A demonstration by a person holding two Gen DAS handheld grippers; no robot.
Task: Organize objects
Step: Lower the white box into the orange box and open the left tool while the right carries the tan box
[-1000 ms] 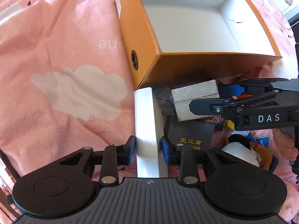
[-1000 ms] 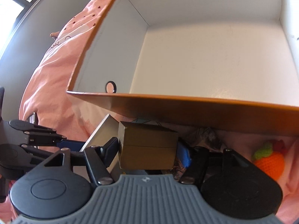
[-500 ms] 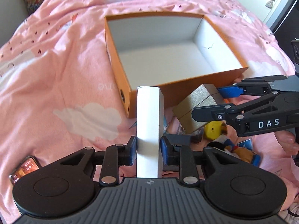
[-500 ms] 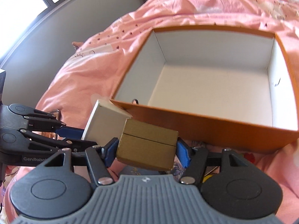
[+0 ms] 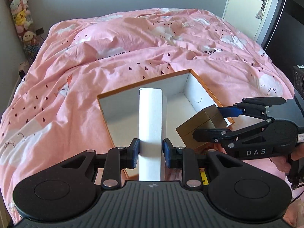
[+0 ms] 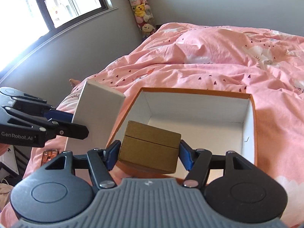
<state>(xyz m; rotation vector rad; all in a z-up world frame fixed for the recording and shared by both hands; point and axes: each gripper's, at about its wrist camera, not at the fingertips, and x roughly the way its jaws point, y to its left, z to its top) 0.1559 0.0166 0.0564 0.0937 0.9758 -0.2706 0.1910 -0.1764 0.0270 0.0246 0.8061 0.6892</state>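
An open orange box (image 5: 121, 90) with a white inside lies on the pink bed; it also shows in the right wrist view (image 6: 252, 114). My left gripper (image 5: 150, 150) is shut on a tall white box (image 5: 151, 117), held upright above the orange box's near edge; the white box also shows in the right wrist view (image 6: 96, 112). My right gripper (image 6: 150, 152) is shut on a tan box (image 6: 150, 146), held tilted over the orange box's near rim; it appears at the right in the left wrist view (image 5: 201, 125).
A pink duvet (image 5: 133, 43) covers the bed. A phone (image 6: 49, 154) lies on the bed at the left. A clear tube of plush toys (image 6: 141, 9) stands by the wall. A window (image 6: 57, 1) is at the left, a door (image 5: 247, 5) at the right.
Both grippers have risen high with their boxes. The orange box now lies lower and farther off, and the pile of small items below it has left view.
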